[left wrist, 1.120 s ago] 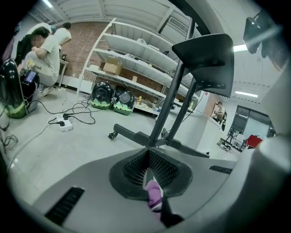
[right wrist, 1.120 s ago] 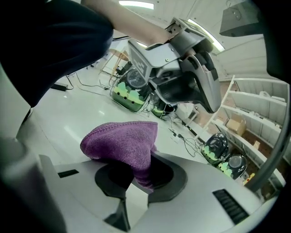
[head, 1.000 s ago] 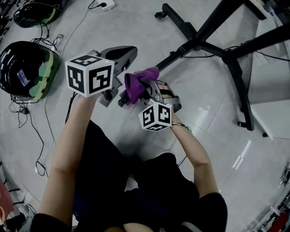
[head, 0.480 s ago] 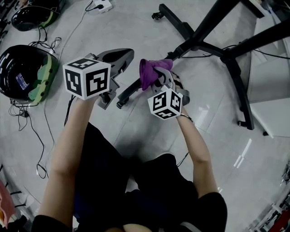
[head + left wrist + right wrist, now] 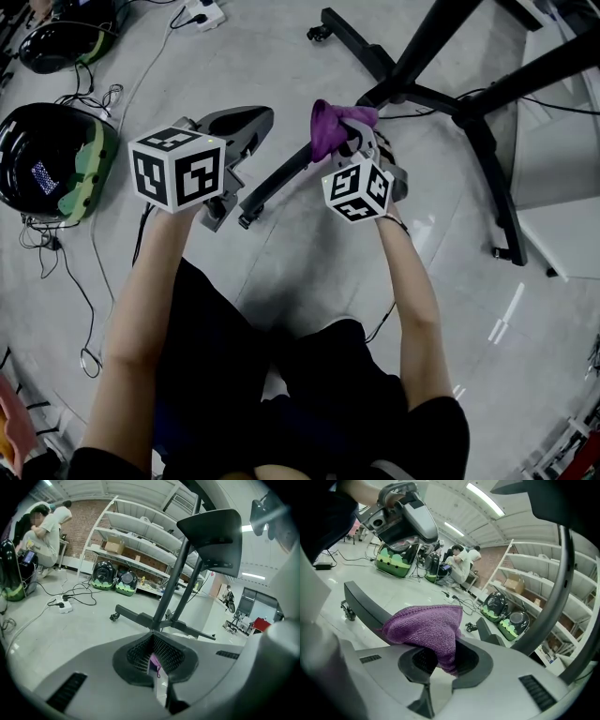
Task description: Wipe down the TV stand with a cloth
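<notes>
The black TV stand (image 5: 403, 77) spreads its wheeled legs over the grey floor; one leg (image 5: 281, 180) runs toward me between the grippers. My right gripper (image 5: 354, 139) is shut on a purple knitted cloth (image 5: 330, 124), which rests against that leg close to where the legs join. In the right gripper view the cloth (image 5: 424, 625) bulges out of the right gripper (image 5: 440, 660) over the stand leg (image 5: 363, 604). My left gripper (image 5: 253, 120) hovers left of the leg, jaws together and holding nothing. The left gripper (image 5: 154, 658) faces the stand (image 5: 164, 616).
A black and green helmet-like case (image 5: 52, 150) lies at the left with cables (image 5: 89, 281) around it. A white power strip (image 5: 204, 11) sits at the top. A pale panel (image 5: 558, 187) stands at the right. People (image 5: 47, 527) sit by shelves in the background.
My right gripper has carried the purple cloth up and to the right along the stand leg, toward the joint of the legs. The left gripper has barely shifted.
</notes>
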The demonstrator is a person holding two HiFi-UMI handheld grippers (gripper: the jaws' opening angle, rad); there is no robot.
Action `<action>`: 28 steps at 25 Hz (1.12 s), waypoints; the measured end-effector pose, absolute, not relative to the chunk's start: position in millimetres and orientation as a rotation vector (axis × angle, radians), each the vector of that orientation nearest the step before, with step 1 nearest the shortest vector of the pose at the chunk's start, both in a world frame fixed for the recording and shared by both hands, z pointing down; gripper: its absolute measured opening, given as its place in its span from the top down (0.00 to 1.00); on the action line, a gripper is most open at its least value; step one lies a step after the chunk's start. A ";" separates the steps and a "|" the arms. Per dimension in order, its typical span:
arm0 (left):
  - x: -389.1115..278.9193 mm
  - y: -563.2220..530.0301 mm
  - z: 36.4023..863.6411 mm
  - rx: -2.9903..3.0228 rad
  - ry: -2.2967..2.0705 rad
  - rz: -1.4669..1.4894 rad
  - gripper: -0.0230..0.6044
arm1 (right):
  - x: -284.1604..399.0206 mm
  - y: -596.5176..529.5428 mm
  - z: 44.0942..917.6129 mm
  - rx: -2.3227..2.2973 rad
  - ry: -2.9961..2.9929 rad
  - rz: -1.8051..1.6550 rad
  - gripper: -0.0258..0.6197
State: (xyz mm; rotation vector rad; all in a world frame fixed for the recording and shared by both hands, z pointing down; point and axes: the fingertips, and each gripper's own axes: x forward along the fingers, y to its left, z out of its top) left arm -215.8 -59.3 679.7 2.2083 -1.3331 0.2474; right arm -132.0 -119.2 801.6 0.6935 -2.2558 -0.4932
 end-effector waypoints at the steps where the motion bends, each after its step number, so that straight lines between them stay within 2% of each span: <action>1: -215.8 -59.6 680.2 2.207 -1.334 0.248 0.95 | -129.4 -125.6 801.8 0.702 -2.245 -0.493 0.84; 15: -205.8 -60.5 684.3 2.222 -1.313 0.276 0.95 | -112.9 -168.5 791.8 0.801 -2.093 -0.692 0.84; 28: -202.5 -58.9 684.7 2.233 -1.304 0.299 0.95 | -79.7 -232.8 774.8 0.968 -1.977 -0.628 0.84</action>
